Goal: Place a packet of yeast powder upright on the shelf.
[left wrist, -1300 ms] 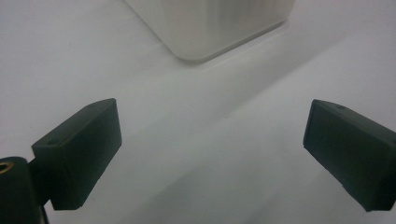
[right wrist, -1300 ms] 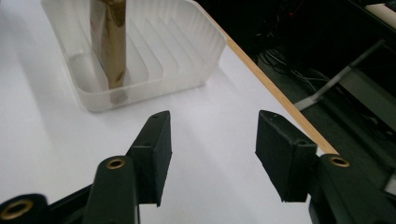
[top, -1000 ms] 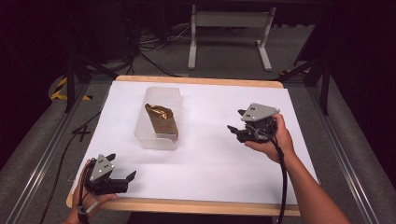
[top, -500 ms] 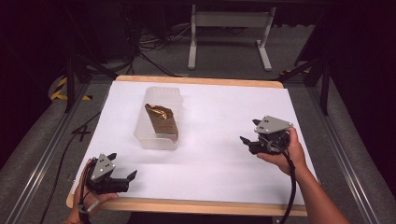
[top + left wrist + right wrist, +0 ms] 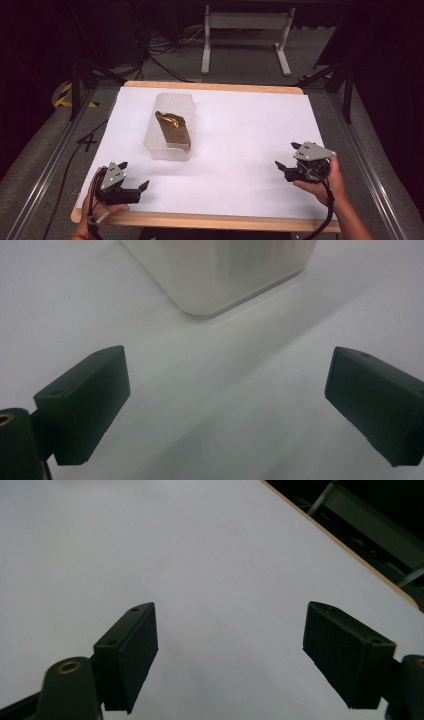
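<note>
Both hand-held grippers stood apart from the clear tub.

High view showed a gold packet (image 5: pixel 172 130) inside the tub (image 5: pixel 169 150); the left hand-held gripper (image 5: pixel 134 176), jaws apart, saw its wall; the right hand-held gripper (image 5: pixel 287 156), just opened wide and empty, faced bare desk (image 5: pixel 210 555).

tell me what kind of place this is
Likely a lab or recording studio: a white-topped table edged in wood stands on grey carpet among floor cables and dark stands, holding one clear container.

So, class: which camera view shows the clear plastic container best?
The high view: the clear plastic container shows whole on the white table cover, with a crumpled gold-brown wrapper inside. The left gripper view catches just one rounded lower corner of it. The right gripper view looks across bare white cover.
</note>
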Demonstrator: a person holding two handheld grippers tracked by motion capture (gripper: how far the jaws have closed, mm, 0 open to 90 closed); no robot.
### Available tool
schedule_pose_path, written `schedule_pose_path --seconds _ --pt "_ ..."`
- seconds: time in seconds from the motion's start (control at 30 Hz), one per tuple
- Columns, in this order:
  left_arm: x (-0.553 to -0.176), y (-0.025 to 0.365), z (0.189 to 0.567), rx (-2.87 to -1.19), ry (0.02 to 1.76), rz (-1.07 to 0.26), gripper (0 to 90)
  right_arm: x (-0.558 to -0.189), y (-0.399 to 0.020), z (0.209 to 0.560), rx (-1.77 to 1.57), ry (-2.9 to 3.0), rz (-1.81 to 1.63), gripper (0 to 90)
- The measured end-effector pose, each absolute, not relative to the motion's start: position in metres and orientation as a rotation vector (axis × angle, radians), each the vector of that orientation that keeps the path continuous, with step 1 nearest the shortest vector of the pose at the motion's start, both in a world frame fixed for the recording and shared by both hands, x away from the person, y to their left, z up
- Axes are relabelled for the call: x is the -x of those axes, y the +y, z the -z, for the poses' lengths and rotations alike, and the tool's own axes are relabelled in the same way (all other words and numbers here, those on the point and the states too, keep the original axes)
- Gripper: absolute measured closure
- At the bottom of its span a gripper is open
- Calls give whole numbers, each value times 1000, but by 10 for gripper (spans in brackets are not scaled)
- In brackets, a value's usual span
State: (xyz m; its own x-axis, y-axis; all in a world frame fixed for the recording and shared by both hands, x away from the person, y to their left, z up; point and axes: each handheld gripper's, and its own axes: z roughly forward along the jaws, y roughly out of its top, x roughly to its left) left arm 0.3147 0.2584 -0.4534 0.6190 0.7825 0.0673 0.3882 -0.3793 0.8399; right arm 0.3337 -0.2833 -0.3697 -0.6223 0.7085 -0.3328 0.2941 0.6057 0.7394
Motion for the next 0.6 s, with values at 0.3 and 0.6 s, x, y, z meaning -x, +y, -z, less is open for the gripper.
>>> schedule_pose_path --seconds 0.3,0.6 --pt "-319 256 453 -1996 912 -586 50 -313 -314 394 -873 2134 -915 159" --pt "-321 257 453 -1996 921 -593 50 -293 -339 417 -900 2062 -947 93"
